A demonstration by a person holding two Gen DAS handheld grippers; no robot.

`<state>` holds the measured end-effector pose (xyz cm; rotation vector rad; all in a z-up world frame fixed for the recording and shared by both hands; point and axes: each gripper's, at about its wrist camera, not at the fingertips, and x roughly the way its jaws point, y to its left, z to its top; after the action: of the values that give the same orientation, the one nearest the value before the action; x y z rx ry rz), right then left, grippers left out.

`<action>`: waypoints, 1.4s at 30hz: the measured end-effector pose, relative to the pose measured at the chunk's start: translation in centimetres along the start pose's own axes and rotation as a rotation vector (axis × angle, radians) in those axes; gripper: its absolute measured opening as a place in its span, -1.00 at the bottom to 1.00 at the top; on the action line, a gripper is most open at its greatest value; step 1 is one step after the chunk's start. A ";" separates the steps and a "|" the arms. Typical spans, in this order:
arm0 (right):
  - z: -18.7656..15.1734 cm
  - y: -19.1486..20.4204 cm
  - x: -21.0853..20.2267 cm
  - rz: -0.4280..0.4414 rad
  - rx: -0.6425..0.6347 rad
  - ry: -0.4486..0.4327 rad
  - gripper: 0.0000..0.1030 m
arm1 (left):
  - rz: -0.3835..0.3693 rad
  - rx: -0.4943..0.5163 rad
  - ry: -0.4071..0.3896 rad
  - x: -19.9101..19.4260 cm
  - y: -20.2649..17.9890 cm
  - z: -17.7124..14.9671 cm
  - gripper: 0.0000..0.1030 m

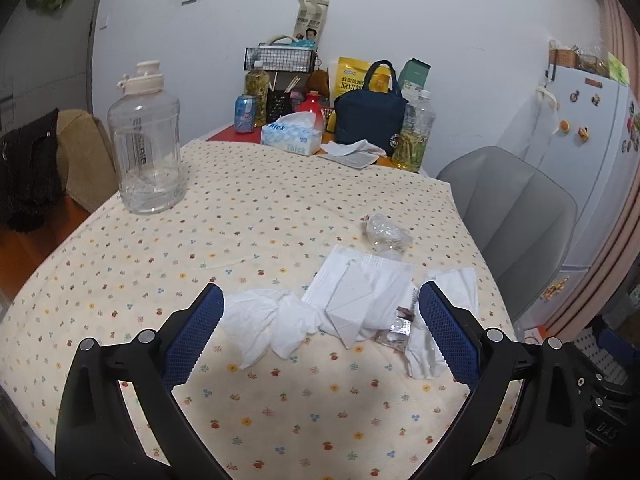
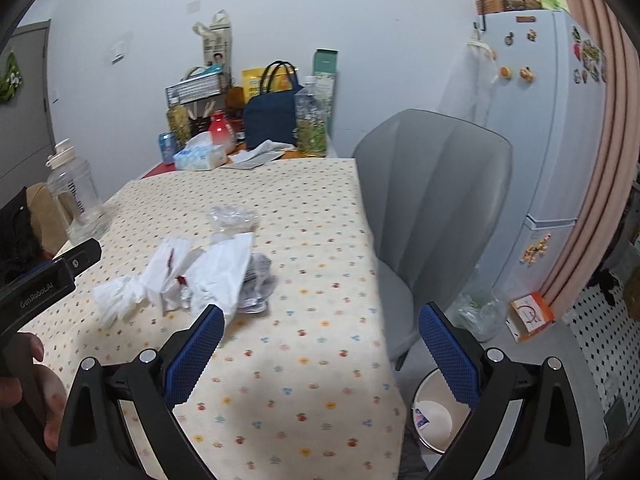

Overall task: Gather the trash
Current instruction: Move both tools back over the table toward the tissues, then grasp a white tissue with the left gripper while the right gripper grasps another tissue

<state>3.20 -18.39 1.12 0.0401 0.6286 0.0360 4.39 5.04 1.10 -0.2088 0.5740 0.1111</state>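
**A:** Why's the left gripper [image 1: 320,316] just sitting there with its jaws spread wide?

**B:** Looks to me like it's lined up to grab. The trash is right between its fingers on the tablecloth [image 1: 240,216]: crumpled tissue [image 1: 264,324], a face mask [image 1: 360,284], a pill pack [image 1: 396,330].

**A:** And the right gripper [image 2: 320,340]?

**B:** Also spread, holding nothing, out over the table edge. Only its camera shows the bin [image 2: 436,416] on the floor by the grey chair [image 2: 432,200].

White walls [image 1: 440,20] ring the room, a grey chair [image 2: 432,184] sits tucked beside the floral-clothed table [image 1: 248,216], and a magnet-dotted fridge [image 2: 552,120] stands by pink curtains [image 2: 600,160].
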 end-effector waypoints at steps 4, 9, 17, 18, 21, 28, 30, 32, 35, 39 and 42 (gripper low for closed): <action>0.0 0.8 0.8 0.008 -0.004 0.012 0.85 | 0.014 -0.016 0.011 0.5 1.6 -0.2 0.88; 0.1 1.4 1.8 0.034 0.001 0.023 0.85 | 0.033 -0.029 0.044 1.9 3.1 -0.6 0.88; -0.1 2.3 3.8 0.069 -0.020 0.053 0.85 | 0.031 -0.008 0.093 4.2 2.9 -1.1 0.79; -0.1 2.3 4.0 0.070 -0.021 0.055 0.85 | 0.027 -0.006 0.103 4.6 2.7 -1.2 0.75; -0.2 2.2 4.4 0.080 -0.017 0.062 0.84 | 0.006 0.003 0.128 5.4 2.0 -1.4 0.56; 0.0 1.5 5.4 0.090 0.000 0.077 0.81 | -0.048 0.029 0.167 7.4 0.2 -1.2 0.20; 0.0 1.4 5.7 0.092 0.002 0.080 0.80 | -0.057 0.035 0.169 8.0 -0.1 -0.9 0.20; 0.1 1.3 6.0 0.094 0.003 0.083 0.80 | -0.068 0.041 0.172 8.5 -0.5 -0.6 0.20; 0.3 1.4 6.3 0.097 0.002 0.087 0.80 | -0.084 0.045 0.185 9.3 -1.0 -0.2 0.20; 0.6 1.4 6.8 0.105 0.002 0.096 0.74 | -0.100 0.041 0.204 10.6 -1.5 0.1 0.20; 0.6 1.5 7.2 0.110 -0.001 0.103 0.73 | -0.109 0.036 0.222 11.5 -1.5 0.0 0.20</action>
<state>9.34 -16.61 -2.50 0.0721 0.7291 0.1453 14.20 4.06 -4.95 -0.2180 0.7833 -0.0290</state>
